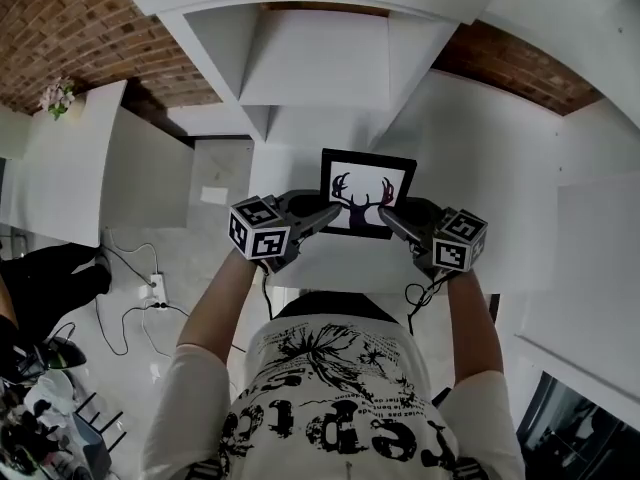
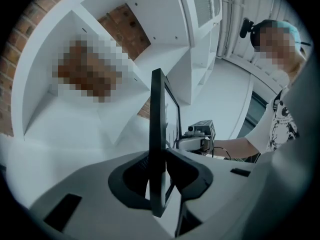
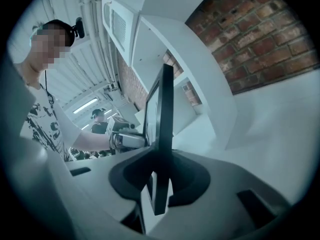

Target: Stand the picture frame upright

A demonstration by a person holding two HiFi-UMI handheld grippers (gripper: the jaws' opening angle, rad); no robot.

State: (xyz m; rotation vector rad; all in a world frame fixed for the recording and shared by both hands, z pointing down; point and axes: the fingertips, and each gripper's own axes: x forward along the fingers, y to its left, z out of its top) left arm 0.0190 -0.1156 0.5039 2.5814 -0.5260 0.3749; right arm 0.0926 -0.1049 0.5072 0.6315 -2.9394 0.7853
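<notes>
Person's white T-shirt with black print (image 1: 340, 398) nearest, forearms reaching forward. Left gripper (image 1: 333, 211): jaws narrowed onto left side edge of black rectangular picture frame with antler print (image 1: 366, 193), pads pressing both faces. Right gripper (image 1: 387, 214): same pinch on right side edge. Frame upright between them, picture facing person, above white ledge (image 1: 330, 258); whether bottom edge touches ledge, cannot tell. Beyond: white open shelf unit (image 1: 320, 68), red brick wall (image 1: 60, 28) behind.
</notes>
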